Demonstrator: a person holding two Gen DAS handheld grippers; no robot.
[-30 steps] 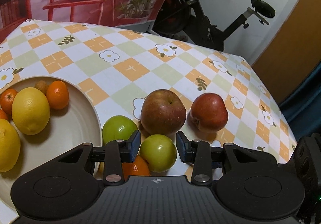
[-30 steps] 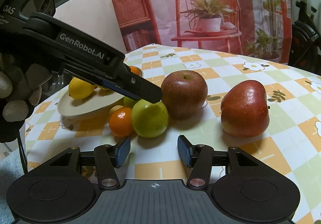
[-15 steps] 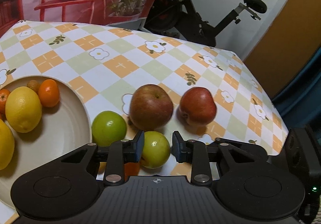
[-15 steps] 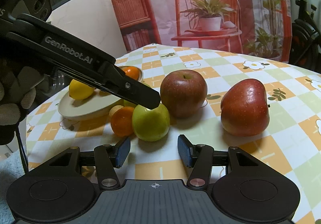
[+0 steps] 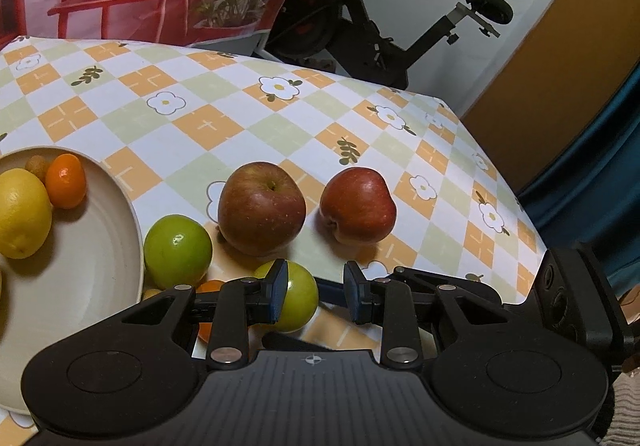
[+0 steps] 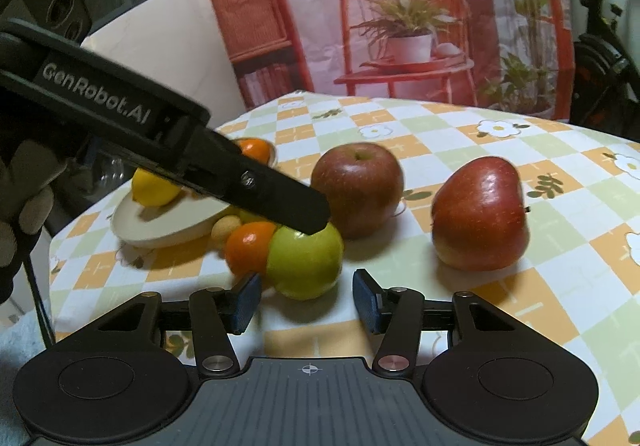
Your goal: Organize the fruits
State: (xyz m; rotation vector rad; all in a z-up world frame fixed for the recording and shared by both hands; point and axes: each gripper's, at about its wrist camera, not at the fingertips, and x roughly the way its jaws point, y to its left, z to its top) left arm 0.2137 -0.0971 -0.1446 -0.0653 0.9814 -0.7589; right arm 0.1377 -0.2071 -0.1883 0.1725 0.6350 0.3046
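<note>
Both wrist views closely share green fruit (image 5: 298, 298).

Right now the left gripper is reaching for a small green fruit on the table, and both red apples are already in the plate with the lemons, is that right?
Not quite. The left gripper is at the small green fruit, but both red apples sit on the tablecloth, outside the plate. The left wrist view shows this. The plate holds a lemon and a small orange.
</note>
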